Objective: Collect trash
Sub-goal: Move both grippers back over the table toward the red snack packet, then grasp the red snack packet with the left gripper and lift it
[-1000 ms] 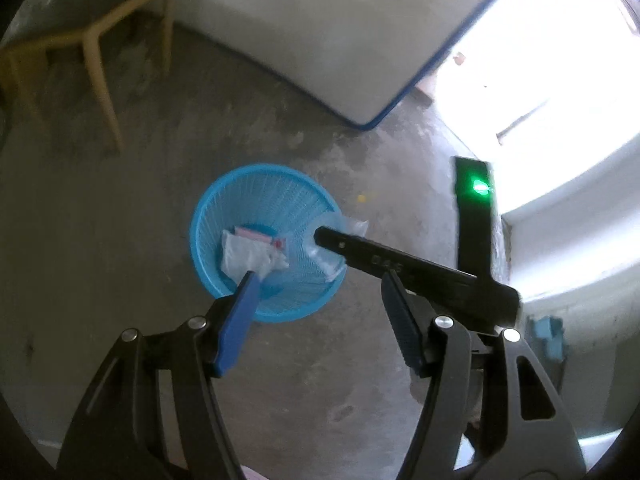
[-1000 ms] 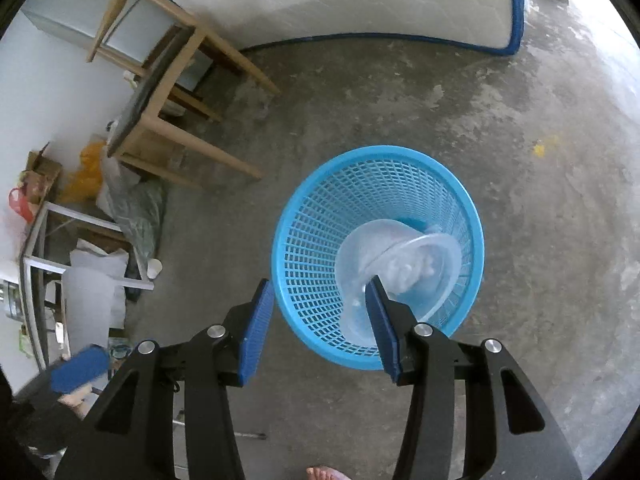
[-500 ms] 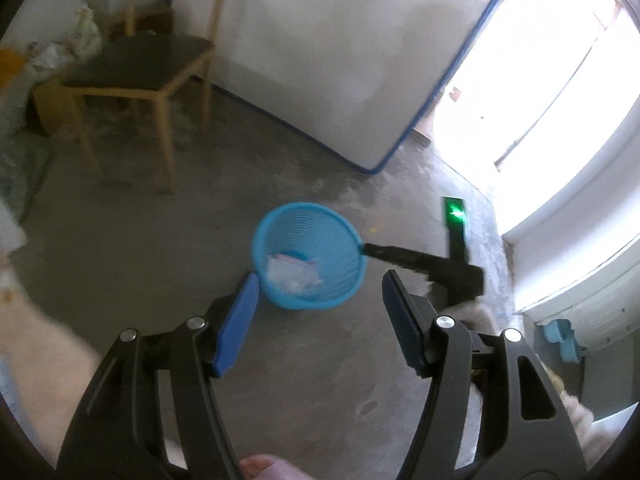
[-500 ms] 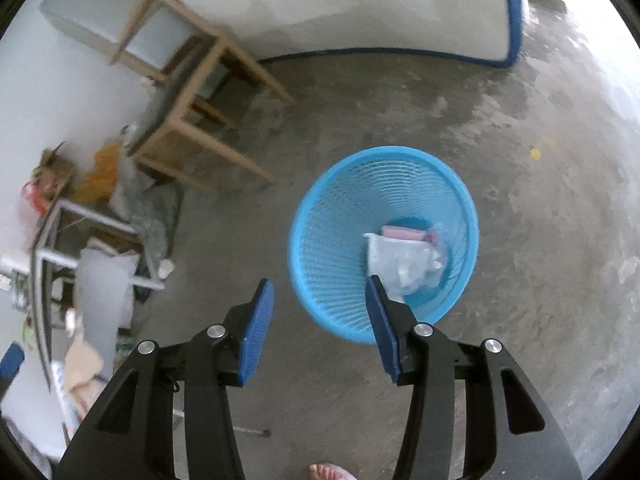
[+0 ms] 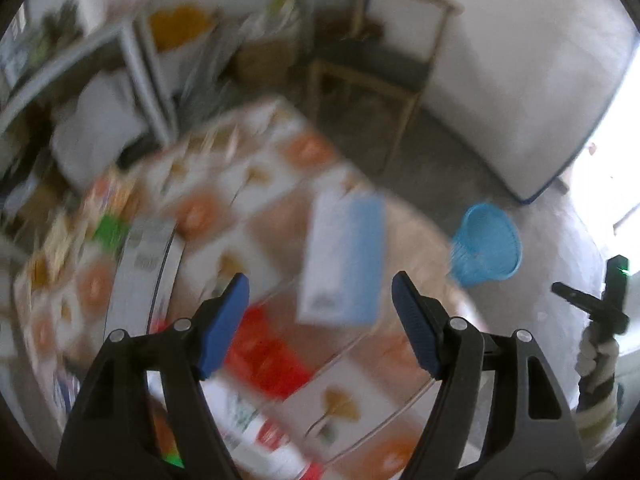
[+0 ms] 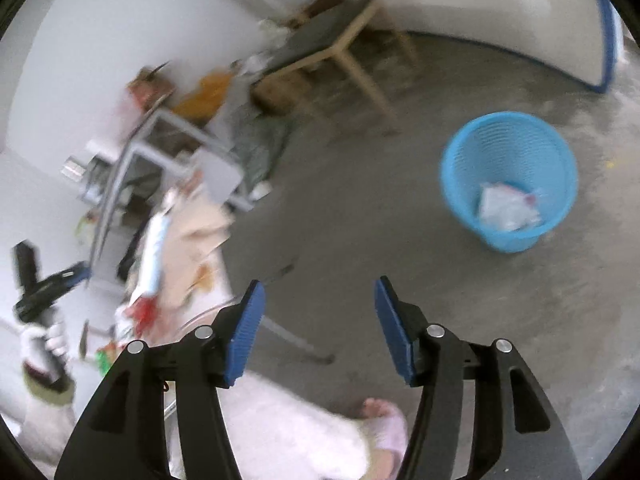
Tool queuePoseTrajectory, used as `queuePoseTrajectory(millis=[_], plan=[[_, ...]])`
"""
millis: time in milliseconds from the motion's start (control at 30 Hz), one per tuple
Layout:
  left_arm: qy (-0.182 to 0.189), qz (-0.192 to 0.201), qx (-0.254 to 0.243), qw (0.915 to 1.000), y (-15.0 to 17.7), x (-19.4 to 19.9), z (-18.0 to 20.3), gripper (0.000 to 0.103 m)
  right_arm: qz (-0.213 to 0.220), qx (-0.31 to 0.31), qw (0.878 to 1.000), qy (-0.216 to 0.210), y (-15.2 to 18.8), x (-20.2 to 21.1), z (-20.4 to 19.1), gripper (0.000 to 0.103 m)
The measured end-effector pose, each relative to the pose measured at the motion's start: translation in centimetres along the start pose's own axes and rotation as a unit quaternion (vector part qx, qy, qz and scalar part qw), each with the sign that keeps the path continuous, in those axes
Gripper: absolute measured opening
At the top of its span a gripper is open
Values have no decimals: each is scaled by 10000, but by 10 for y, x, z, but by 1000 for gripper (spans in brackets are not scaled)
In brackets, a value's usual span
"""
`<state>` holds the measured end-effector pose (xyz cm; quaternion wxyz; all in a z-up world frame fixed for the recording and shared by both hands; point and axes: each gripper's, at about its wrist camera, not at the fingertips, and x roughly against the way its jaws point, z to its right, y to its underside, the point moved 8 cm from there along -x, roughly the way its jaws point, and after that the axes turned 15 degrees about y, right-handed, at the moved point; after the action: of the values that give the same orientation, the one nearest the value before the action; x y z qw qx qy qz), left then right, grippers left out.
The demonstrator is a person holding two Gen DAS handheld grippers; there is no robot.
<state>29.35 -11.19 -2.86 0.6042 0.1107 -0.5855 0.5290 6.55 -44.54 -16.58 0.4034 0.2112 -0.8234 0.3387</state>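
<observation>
The left gripper [image 5: 318,300] stood over a table [image 5: 224,248] with a patterned cloth, its jaws opening and nothing between them. A pale blue-and-white box [image 5: 344,260] lay on the table just ahead of the fingertips, centred between the two blue pads [image 5: 222,320]. Its long axis ran away from the gripper, roughly in line with the fingers, so the narrow width faced the jaws. Judged from this, the box was the likeliest next piece of trash, and the left hand was the nearer one to it. Other litter lay about it: a red wrapper [image 5: 268,356] below the left pad and a grey carton [image 5: 144,264] further left. Blur prevented finer identification.

The gripper pointed steeply down at the tabletop.

The right gripper [image 6: 318,320] hung over bare concrete floor [image 6: 360,232], its jaws also opening and empty. It pointed down at a shallower angle. The blue basket [image 6: 460,160] stood on the floor well ahead and to the right of its fingers, holding crumpled plastic [image 6: 508,208]. The table edge lay to the left of that view, well apart from the fingers.

In the left view the basket [image 5: 486,248] stood beyond the far table edge, to the right.
</observation>
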Motion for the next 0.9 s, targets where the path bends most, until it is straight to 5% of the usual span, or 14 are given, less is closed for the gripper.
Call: queuePoseTrajectory(millis=[167,367,667,833,900], plan=[[211,-654,520,9963,36,-34,-30,70,-9,466,9976,-504,25,4,-71,56],[-303,-1203,645,9902,43,-72,-67,70,-53,838,9936,-750,43,6,-118,56],[-832,-1930,675,9753,58,-106,-93,70,-104,1113,9903,-829,50,10,-135,56],[-863,-1950,620,9750,53,-111,-93,67,-111,1098,9902,-861,50,5,-140,56],[-874,-1947,535,9755,50,-110,-90,59,-121,1080,9900,-896,49,5,-142,56]])
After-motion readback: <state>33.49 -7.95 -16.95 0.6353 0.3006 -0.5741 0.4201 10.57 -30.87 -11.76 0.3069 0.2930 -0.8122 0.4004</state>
